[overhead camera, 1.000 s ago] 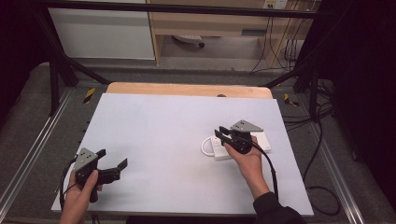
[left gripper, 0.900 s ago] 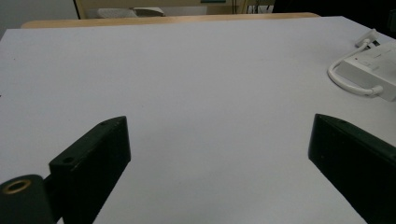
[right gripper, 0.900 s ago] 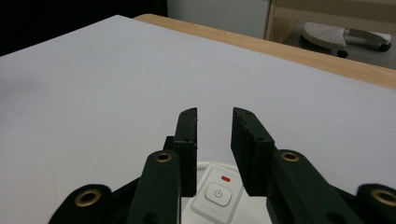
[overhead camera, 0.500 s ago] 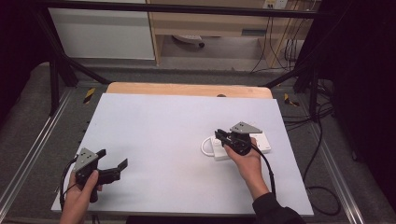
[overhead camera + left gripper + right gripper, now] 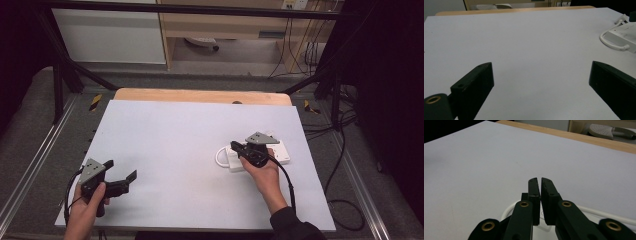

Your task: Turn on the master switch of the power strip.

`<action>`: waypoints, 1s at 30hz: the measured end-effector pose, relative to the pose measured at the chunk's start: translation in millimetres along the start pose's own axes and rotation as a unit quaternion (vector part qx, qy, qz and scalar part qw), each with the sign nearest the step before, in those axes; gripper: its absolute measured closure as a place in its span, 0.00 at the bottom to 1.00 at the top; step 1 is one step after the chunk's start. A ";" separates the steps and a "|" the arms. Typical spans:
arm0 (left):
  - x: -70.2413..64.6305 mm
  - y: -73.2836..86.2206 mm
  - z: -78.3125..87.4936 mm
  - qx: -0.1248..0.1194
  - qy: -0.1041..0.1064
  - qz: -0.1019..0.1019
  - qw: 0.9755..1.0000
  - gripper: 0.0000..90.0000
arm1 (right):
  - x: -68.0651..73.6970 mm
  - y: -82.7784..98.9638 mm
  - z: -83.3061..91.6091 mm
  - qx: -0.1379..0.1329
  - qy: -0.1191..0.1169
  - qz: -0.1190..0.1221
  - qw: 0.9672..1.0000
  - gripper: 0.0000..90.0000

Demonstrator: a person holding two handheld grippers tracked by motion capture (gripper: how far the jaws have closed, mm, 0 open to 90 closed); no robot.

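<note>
Right gripper (image 5: 539,182) fingers (image 5: 533,195) newly together

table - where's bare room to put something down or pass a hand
Most of the white table is bare: the whole middle and far side, from the left claw at the near left across to the white power strip. It is crowded at the right, where the right claw hangs over the strip's looped cable.

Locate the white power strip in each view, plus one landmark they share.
High view: white power strip at table's right side, partly under the right claw.
Left gripper view: at the right edge, upper part, its white cable looped in front.
Right gripper view: the strip's body can't be made out; a white cable loop lies under the shut jaws.
Shared landmark: wooden table edge at the far side.
</note>
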State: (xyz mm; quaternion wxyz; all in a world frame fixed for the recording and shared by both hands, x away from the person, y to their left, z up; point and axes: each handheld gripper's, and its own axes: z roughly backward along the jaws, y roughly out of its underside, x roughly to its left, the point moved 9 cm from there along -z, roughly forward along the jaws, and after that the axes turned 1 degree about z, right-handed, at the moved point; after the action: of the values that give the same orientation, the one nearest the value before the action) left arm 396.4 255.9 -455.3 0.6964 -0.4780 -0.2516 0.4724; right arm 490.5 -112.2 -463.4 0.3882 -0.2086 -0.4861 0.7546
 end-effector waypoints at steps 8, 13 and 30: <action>-0.2 0.3 -0.4 0.001 0.000 0.001 1.000 0.06 | -4.7 6.9 -0.6 0.006 0.006 -0.008 1.000 0.99; -0.3 0.7 -0.9 0.001 0.001 0.002 1.000 0.06 | -5.5 10.5 -1.7 0.010 0.006 -0.010 1.000 1.00; -0.7 1.2 -0.7 0.003 0.001 0.000 1.000 0.06 | 1.3 19.0 -7.5 0.026 0.001 -0.004 1.000 1.00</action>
State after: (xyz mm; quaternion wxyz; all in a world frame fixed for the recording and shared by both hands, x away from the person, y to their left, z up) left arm 396.2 255.1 -456.6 0.6981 -0.4762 -0.2492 0.4730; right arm 487.7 -111.2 -483.7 0.3968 -0.1972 -0.4665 0.7655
